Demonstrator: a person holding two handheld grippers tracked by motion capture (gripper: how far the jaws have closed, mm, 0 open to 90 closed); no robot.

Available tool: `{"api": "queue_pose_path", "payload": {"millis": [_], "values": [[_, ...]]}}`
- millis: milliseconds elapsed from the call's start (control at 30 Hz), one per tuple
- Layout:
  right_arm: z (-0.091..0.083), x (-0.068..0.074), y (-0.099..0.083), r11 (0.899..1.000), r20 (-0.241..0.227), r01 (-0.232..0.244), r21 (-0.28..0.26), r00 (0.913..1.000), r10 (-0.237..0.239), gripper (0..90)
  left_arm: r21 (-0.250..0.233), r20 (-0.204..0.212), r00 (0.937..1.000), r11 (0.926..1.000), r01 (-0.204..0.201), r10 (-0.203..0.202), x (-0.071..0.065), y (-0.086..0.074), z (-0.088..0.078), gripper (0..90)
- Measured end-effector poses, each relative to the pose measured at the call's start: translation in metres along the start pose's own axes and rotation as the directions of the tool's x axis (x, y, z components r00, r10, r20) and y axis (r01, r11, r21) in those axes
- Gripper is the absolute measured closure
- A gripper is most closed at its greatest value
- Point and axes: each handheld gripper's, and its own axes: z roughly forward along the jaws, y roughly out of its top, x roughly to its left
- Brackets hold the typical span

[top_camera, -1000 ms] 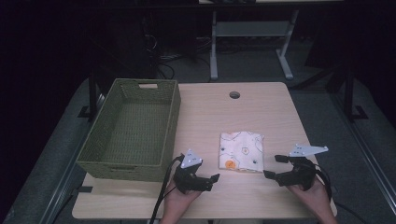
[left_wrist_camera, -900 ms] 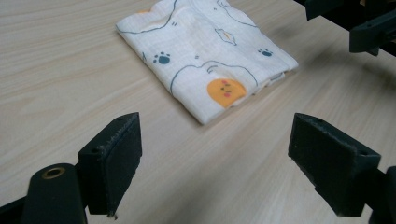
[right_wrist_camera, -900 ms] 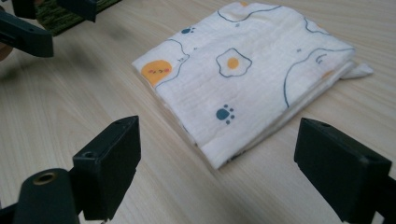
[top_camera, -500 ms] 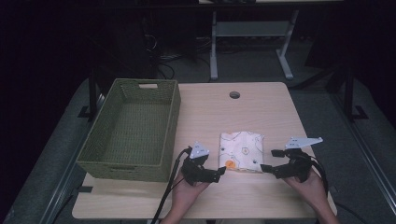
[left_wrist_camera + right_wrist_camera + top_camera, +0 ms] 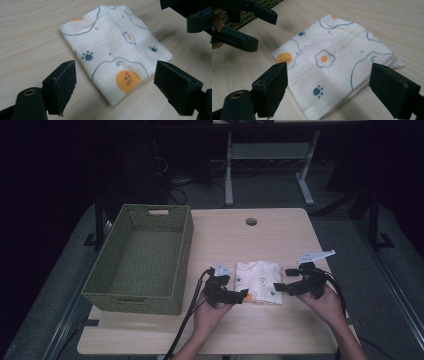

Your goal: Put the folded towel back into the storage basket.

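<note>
Green woven basket (image 5: 141, 257) on left part of wooden table (image 5: 280, 227). Left gripper (image 5: 242, 296) just beside folded cloth (image 5: 259, 281), at its near-left corner, jaws spread wide, holding nothing. Cloth flat on table, printed with eggs and paw marks. Right gripper (image 5: 278, 287) at cloth's right edge, jaws wide apart, empty.

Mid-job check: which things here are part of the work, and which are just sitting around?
In play: cloth; left gripper and right gripper, both open at its near corners; probably the basket, judging by its position.

Lying about: table's cable hole; desk frame behind.
</note>
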Motion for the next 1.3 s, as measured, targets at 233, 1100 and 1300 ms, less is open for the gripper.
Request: {"api": "queue_pose_path", "payload": {"millis": [233,1100,1300], "values": [[0.010,-0.011,0.008,0.999,0.000,-0.023,0.024,0.9997,0.023,18.5,0.023,0.001,1.0000,0.9997,-0.004,0.004,-0.002,0.008,0.011,20.2],[0.043,-0.037,0.006,0.994,0.084,-0.089,0.057,0.9929,0.084,30.2,0.122,-0.030,0.9987,0.9915,0.045,-0.041,0.008,0.010,0.036,25.8],[0.045,-0.036,0.006,0.995,0.133,-0.085,0.060,0.9881,0.076,37.8,0.151,-0.053,0.9983,0.9880,0.032,-0.024,0.010,0.008,0.041,26.1]]}}
